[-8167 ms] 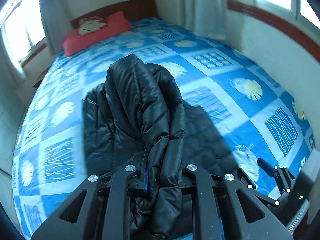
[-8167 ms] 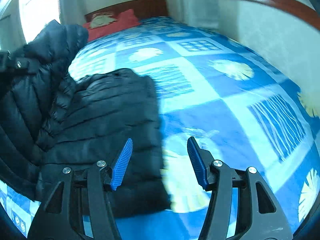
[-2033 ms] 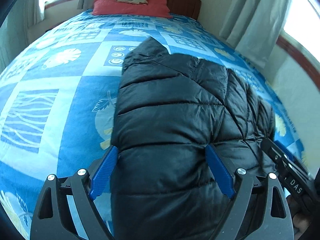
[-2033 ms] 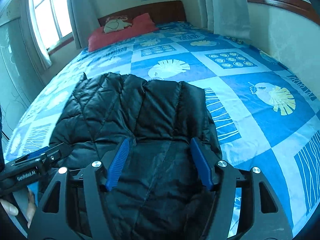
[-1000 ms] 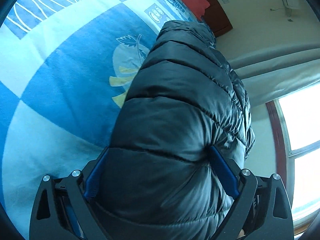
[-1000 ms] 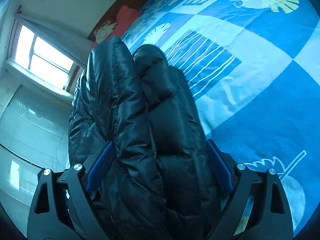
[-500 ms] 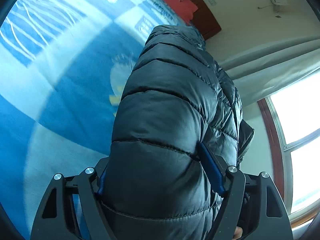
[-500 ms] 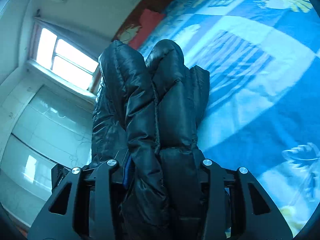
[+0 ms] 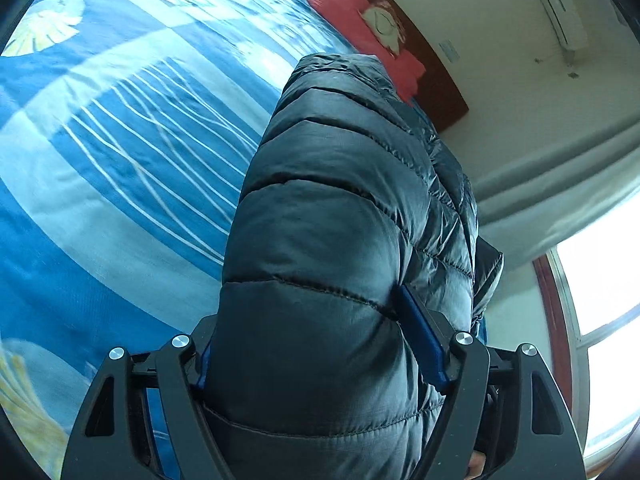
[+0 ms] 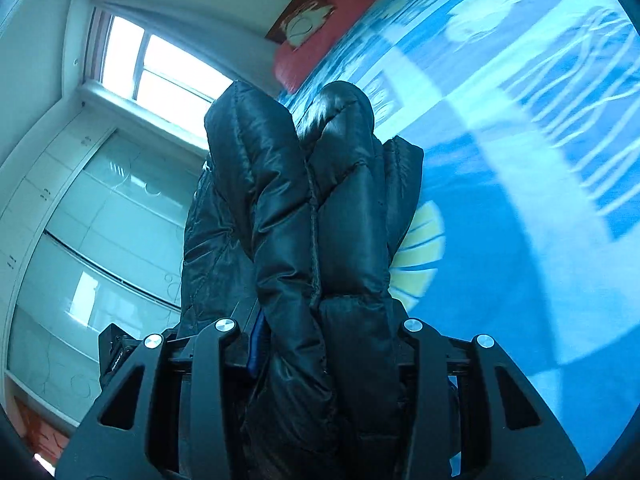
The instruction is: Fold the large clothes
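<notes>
A black quilted puffer jacket (image 9: 340,240) is folded into a thick bundle and held up above the bed. My left gripper (image 9: 312,344) is shut on one side of the bundle, its blue pads pressed into the padding. My right gripper (image 10: 324,340) is shut on the other side of the jacket (image 10: 320,220), squeezing several folded layers. The jacket fills the middle of both views and hides the fingertips.
The bed with a blue and white patterned cover (image 9: 100,160) lies below. A red pillow (image 9: 360,16) lies by the wooden headboard (image 9: 432,80). A window (image 10: 160,76) and a pale wardrobe (image 10: 100,240) show in the right wrist view. A curtain (image 9: 560,200) hangs in the left wrist view.
Both grippers closed on the folded jacket and lifted it off the bed, tilting the bundle upward; the bed now lies farther below.
</notes>
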The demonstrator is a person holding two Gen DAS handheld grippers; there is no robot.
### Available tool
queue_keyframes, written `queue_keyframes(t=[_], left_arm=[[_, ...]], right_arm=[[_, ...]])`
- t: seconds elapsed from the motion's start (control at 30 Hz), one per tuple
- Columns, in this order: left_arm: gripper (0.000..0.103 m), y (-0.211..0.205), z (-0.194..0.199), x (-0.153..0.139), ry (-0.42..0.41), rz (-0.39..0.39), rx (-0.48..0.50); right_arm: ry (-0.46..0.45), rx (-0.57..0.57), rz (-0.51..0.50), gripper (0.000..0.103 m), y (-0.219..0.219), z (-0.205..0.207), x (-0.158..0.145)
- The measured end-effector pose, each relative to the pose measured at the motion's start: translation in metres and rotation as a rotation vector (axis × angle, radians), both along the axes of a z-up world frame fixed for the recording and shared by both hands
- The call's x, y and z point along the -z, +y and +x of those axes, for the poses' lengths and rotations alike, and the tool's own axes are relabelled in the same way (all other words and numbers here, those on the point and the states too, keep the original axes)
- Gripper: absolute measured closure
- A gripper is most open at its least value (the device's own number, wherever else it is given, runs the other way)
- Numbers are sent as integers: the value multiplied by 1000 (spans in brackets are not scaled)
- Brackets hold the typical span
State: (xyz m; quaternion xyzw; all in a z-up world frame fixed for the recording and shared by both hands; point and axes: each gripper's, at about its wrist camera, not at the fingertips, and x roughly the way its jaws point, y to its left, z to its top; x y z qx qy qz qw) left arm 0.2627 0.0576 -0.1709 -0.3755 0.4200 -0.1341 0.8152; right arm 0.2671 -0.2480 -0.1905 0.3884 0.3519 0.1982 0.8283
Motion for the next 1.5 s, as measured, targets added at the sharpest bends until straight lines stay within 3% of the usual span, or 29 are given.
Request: queue_keyframes(t=[0.47,0.77,1.1,1.37,1.5], left_arm=[[27,23,1,21,-4,19,-16],[24,23,1,19,-3,22,-15],[21,30,7,19,40,-25,2],[21,35,12,16,60,-51,14],[21,38,16,13,69,-58,21]], right_arm=[[30,11,31,60,11,20,22],[39,20,46,55,8,23,28],[61,22,54,41,3,25,26],[69,43,-9,25,-6,20,17],[62,46,-26,24,-10,22,10]])
